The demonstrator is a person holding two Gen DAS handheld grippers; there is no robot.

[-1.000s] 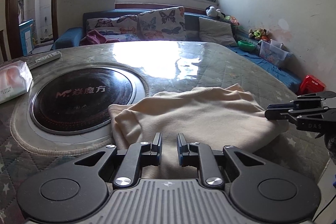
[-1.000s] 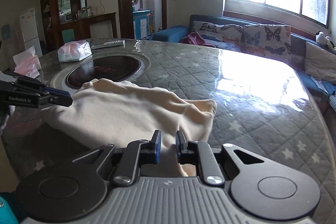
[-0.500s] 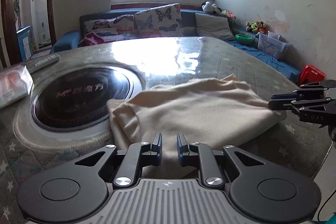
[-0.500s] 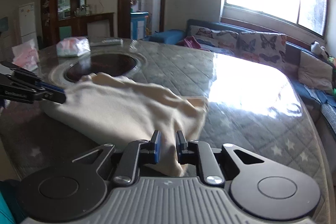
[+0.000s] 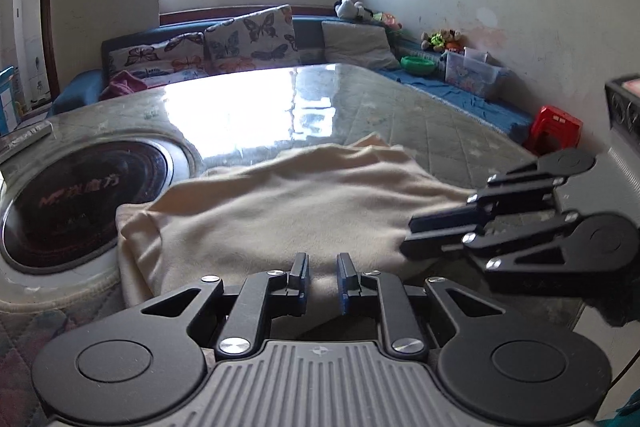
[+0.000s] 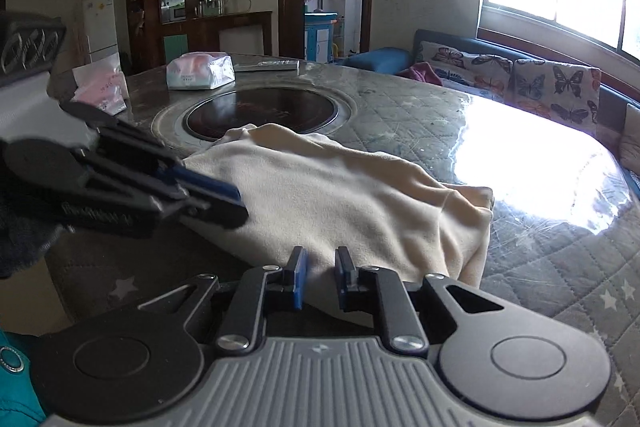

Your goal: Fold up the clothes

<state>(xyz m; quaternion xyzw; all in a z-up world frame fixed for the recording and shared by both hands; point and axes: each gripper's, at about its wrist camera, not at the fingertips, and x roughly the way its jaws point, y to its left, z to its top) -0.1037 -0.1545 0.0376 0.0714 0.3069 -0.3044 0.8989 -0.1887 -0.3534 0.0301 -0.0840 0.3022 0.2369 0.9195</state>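
A cream garment (image 5: 288, 211) lies folded in a thick bundle on the quilted table, also in the right wrist view (image 6: 352, 203). My left gripper (image 5: 322, 269) sits just above its near edge, jaws a narrow gap apart with nothing between them. My right gripper (image 6: 317, 265) is likewise slightly open and empty at the garment's near edge. In the left wrist view the right gripper (image 5: 408, 239) points in from the right, next to the cloth. In the right wrist view the left gripper (image 6: 236, 205) points in from the left over the cloth's edge.
A round black hotplate (image 5: 72, 203) is set into the table (image 5: 440, 131) left of the garment. A tissue pack (image 6: 200, 71), a pink bag (image 6: 100, 87) and a remote (image 6: 266, 66) lie on the far side. A sofa with butterfly cushions (image 5: 224, 43) stands beyond; a red stool (image 5: 554, 125) stands at the right.
Both grippers have drawn closer together and nearer the garment's front edge; each now looms larger in the other's view. The garment lies the same.
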